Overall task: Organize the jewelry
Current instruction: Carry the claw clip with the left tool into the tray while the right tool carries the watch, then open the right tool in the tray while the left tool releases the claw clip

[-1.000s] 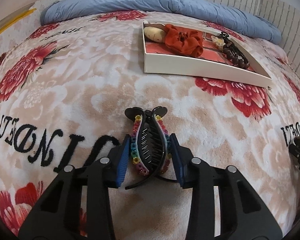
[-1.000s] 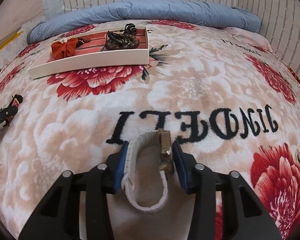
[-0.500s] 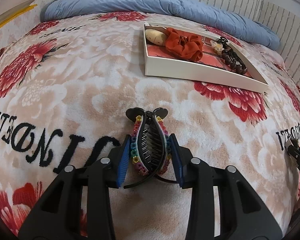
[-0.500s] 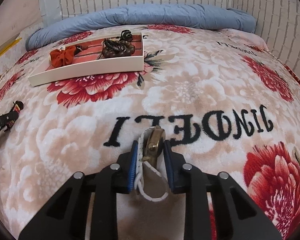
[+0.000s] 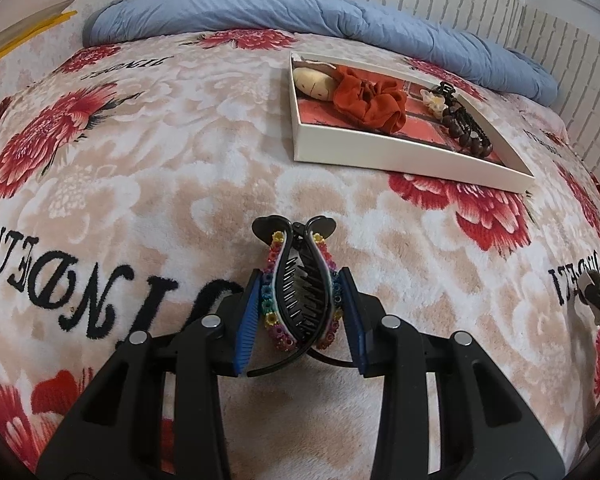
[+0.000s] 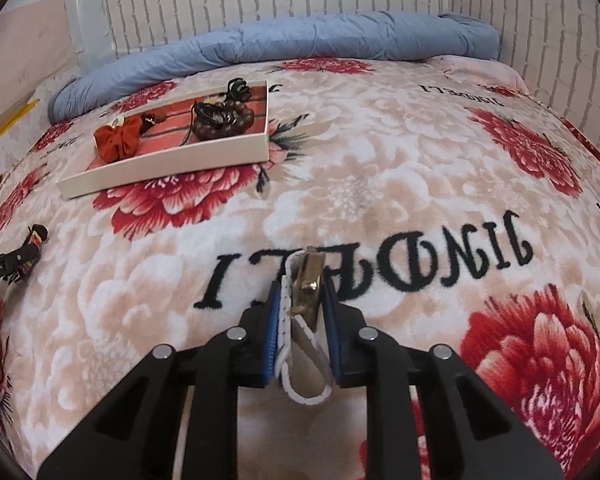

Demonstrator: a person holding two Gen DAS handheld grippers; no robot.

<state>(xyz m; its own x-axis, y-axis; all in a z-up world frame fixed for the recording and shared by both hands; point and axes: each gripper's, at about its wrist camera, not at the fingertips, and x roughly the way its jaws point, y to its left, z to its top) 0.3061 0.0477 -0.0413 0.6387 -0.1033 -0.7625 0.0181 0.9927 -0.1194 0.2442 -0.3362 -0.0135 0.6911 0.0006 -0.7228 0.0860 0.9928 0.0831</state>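
One black toothed hair claw trimmed with rainbow beads (image 5: 300, 296) sits clamped between the blue pads of the left gripper (image 5: 300, 316) over the floral plush blanket (image 5: 160, 168), and one white-strapped wristwatch with a gold case (image 6: 306, 300) is pinched in the right gripper (image 6: 302, 320), whose jaws have just been closing onto it. Beyond them lies one shallow cream box with a red floor (image 5: 400, 156). It holds one rust-orange scrunchie (image 5: 370, 102), one brown wooden bead bracelet (image 5: 466, 136), one black claw clip (image 5: 460, 110), one pale flower clip (image 5: 434, 100) and one tan plush piece (image 5: 312, 82).
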